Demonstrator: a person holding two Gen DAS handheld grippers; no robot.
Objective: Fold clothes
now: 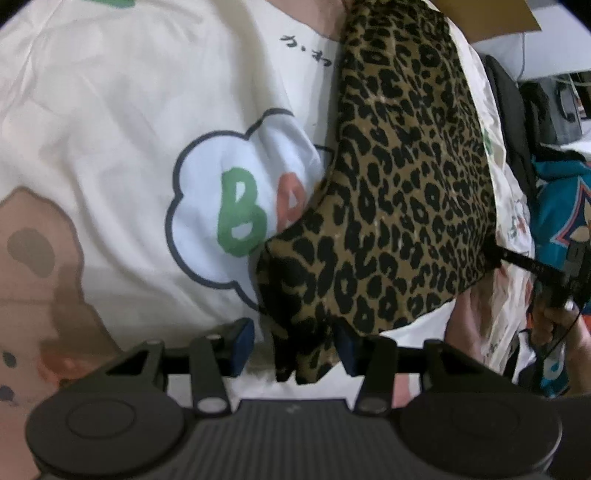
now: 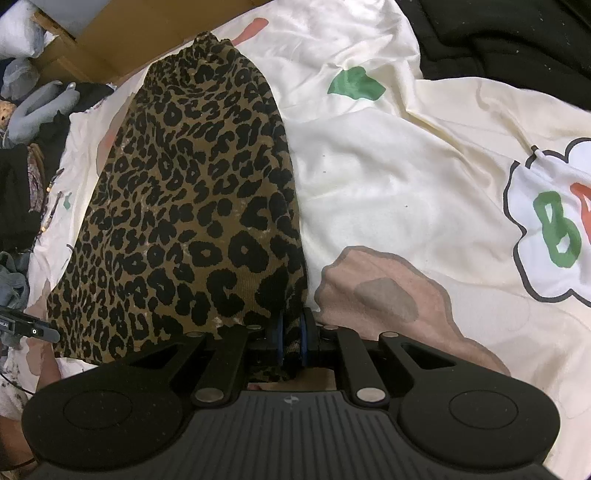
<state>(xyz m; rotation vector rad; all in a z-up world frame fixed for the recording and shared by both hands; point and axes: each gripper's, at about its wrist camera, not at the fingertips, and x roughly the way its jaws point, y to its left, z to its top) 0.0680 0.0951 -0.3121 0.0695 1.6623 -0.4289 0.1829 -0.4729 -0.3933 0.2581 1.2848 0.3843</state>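
the leopard-print garment (image 2: 184, 206) lies lengthwise on a cream cartoon-print bedsheet (image 2: 388, 177), its near corner pinched between the blue pads of the right gripper (image 2: 291, 341), whose jaws are closed tight on the cloth. the left wrist view shows the other near corner: a bunched fold of the leopard-print garment (image 1: 399, 177) hangs between the pads of the left gripper (image 1: 295, 343), which stand apart; one pad seems to touch the cloth, though blur makes that hard to tell. only that view shows a hand (image 1: 554, 325) holding the right gripper at the far right, beside a teal garment (image 1: 561, 206). only the right wrist view shows the garment's far end, near a cardboard box (image 2: 122, 33), and a pile of dark clothes (image 2: 22, 177) past the sheet's left edge. to the right, the sheet lies open up to a speech-bubble print (image 2: 554, 221).
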